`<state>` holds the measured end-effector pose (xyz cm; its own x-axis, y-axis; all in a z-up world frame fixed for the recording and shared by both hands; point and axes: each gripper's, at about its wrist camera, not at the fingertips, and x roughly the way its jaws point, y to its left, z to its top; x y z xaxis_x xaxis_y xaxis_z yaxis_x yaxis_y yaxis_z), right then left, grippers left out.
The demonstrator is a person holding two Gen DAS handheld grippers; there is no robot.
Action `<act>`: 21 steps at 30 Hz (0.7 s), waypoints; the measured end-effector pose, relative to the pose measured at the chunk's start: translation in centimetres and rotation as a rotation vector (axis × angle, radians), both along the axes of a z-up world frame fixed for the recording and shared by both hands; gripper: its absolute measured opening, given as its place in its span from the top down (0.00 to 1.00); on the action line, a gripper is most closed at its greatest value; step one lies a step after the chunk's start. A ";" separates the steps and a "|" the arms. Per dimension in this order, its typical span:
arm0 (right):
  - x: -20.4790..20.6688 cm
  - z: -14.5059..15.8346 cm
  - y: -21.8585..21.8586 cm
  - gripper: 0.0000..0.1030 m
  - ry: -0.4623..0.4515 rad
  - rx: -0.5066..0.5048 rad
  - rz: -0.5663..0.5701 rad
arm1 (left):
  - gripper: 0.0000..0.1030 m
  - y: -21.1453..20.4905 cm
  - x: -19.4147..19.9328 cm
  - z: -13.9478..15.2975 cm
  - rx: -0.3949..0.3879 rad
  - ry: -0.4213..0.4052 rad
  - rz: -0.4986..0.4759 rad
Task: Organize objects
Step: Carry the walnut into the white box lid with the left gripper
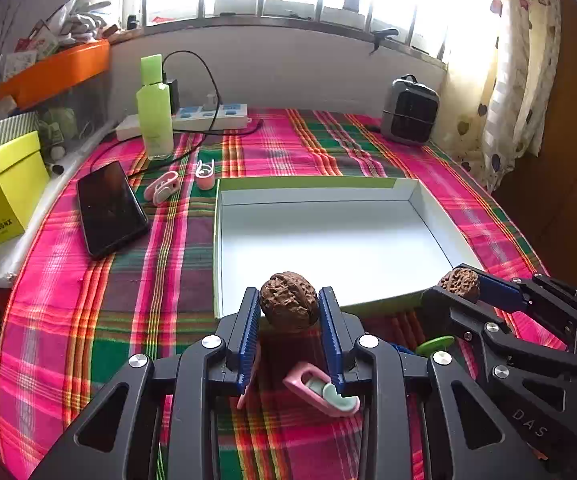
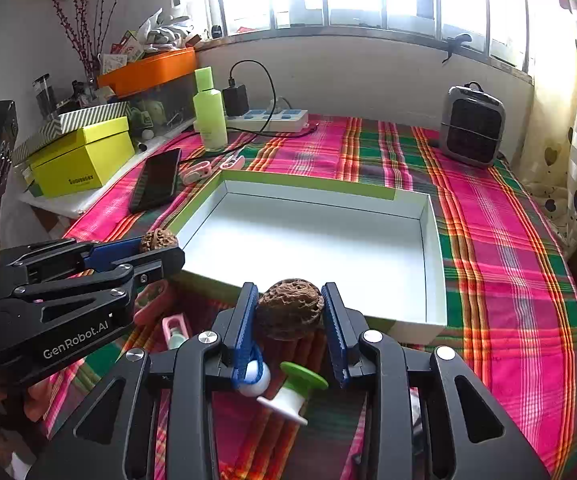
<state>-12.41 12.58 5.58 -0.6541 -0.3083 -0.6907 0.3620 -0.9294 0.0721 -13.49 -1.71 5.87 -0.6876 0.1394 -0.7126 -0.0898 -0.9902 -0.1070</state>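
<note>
Left tongs (image 1: 289,300) clamped on a walnut (image 1: 288,300), blue pads pressed to both its sides, held up off the cloth just short of the tray's near-left corner. Right tongs (image 2: 290,306) likewise gripping a second walnut (image 2: 289,308), raised at the tray's near edge, further right. Both tongs narrowly apart, only as wide as the nut.

Each shows in the other's view: right tongs at lower right of the left camera, left tongs at lower left of the right camera, nut visible at each tip.

Under left tongs, on the cloth: pink clip (image 1: 320,394) with a pale green insert. Under right tongs: green-and-white spool (image 2: 294,390) on its side, white ball (image 2: 253,382) with blue loop beside it, another pink clip (image 2: 176,330) to the left.

Tray (image 1: 436,216) is a shallow white box lid with green outer walls, nothing in it, mid-counter on the plaid cloth (image 1: 128,300).

Far left of tray: black phone (image 1: 110,208) lying flat, two pink clips (image 1: 162,187) just beyond it, green bottle (image 1: 154,116) upright, power strip (image 1: 212,118) with a black charger plugged in. Yellow box (image 1: 2,192) off the counter's left edge. Small grey heater (image 1: 408,112) at far right, near the curtain (image 1: 528,60)
</note>
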 end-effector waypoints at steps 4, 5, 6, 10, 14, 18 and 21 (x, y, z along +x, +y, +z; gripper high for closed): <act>-2.5 -0.3 -0.3 0.67 -0.015 0.012 -0.007 | 0.73 0.0 -2.0 -0.2 -0.008 -0.010 -0.004; -3.4 -0.5 -0.4 0.67 -0.021 0.016 -0.009 | 0.73 0.0 -2.5 -0.2 -0.008 -0.009 -0.007; -4.1 -0.7 -0.4 0.67 -0.030 0.021 -0.014 | 0.73 -0.1 -3.1 -0.4 -0.012 -0.016 0.002; -6.5 -1.2 -0.7 0.67 -0.052 0.035 -0.018 | 0.73 -0.2 -5.2 -0.7 -0.026 -0.032 0.004; -8.5 -1.6 -1.3 0.67 -0.063 0.054 -0.019 | 0.73 0.0 -6.9 -0.8 -0.042 -0.034 -0.005; -10.3 -2.2 -1.4 0.67 -0.080 0.069 -0.025 | 0.73 0.0 -8.6 -1.4 -0.046 -0.050 -0.004; -11.2 -2.5 -1.4 0.67 -0.091 0.077 -0.025 | 0.73 -0.2 -9.7 -2.1 -0.039 -0.075 -0.001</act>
<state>-23.60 11.14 3.12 -0.5942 -0.2365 -0.7687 0.3338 -0.9421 0.0318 -23.22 -1.91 3.76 -0.6323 0.1109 -0.7667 -0.0836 -0.9937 -0.0748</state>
